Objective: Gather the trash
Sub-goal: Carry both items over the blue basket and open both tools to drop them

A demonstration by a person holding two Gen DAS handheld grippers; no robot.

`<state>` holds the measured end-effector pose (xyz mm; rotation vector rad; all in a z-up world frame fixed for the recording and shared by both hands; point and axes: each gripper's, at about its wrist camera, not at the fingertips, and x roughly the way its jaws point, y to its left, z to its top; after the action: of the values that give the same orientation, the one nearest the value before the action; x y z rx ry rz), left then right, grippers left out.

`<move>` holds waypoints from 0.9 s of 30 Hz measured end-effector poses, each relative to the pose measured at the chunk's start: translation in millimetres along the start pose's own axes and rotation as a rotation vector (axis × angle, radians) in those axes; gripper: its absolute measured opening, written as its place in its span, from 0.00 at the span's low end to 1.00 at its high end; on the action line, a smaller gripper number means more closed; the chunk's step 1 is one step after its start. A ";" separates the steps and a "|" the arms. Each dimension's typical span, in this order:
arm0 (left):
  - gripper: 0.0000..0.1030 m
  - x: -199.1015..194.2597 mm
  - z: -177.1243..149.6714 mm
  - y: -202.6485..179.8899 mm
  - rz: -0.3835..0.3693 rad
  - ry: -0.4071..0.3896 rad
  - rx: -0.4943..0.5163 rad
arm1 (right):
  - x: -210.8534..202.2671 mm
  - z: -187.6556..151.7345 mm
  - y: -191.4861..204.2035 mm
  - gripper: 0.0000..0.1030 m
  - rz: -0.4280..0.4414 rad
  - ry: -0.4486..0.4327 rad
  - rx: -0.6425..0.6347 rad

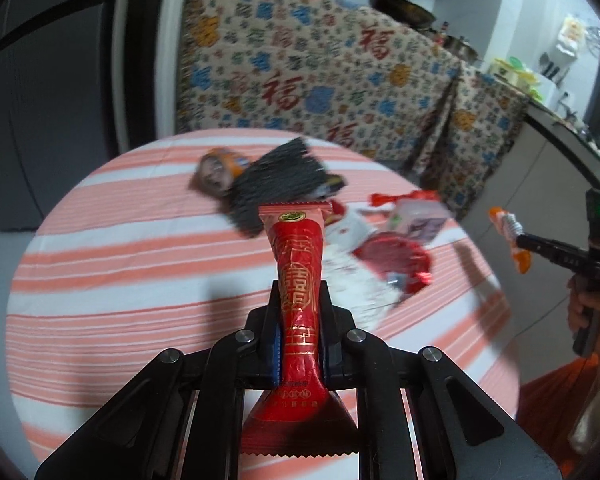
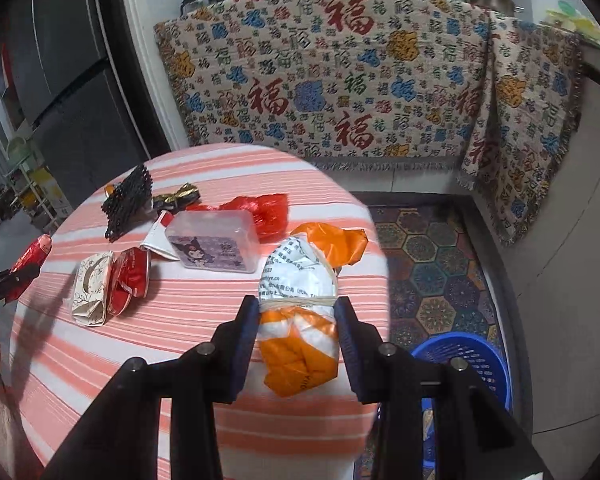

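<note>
Left gripper [image 1: 299, 334], fingers clamped on a red gold-printed wrapper [image 1: 298, 280] above the striped table [image 1: 100, 264]; right gripper [image 2: 297, 338], fingers pinching an orange-and-white tied bag [image 2: 298, 320]; only the right view shows the blue basket [image 2: 472, 360] on the floor.

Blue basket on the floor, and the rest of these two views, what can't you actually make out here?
- Blue basket, right wrist view: the right hand-held gripper, shut on the orange-and-white packet, hides its near side and contents.
- Can, left wrist view: blurred, label unreadable; black wrapper overlaps it.
- Red wrapper in the left hand-held gripper: small print unreadable.
</note>
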<state>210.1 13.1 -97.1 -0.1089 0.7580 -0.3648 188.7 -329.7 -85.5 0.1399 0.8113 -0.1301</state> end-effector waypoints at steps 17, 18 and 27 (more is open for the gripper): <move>0.11 82.2 2.6 -273.4 -0.320 0.102 0.251 | -61.2 -56.6 -157.5 0.38 -0.137 -0.047 0.210; 0.11 90.2 0.3 -287.8 -0.325 0.110 0.265 | -60.9 -62.0 -168.2 0.38 -0.148 -0.048 0.219; 0.11 160.9 -24.1 -369.2 -0.362 0.187 0.290 | -43.8 -85.3 -225.2 0.38 -0.154 -0.033 0.273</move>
<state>196.0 -388.3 -135.8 0.0642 0.8620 -0.8345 60.0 -533.4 -128.4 0.3322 0.7685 -0.3882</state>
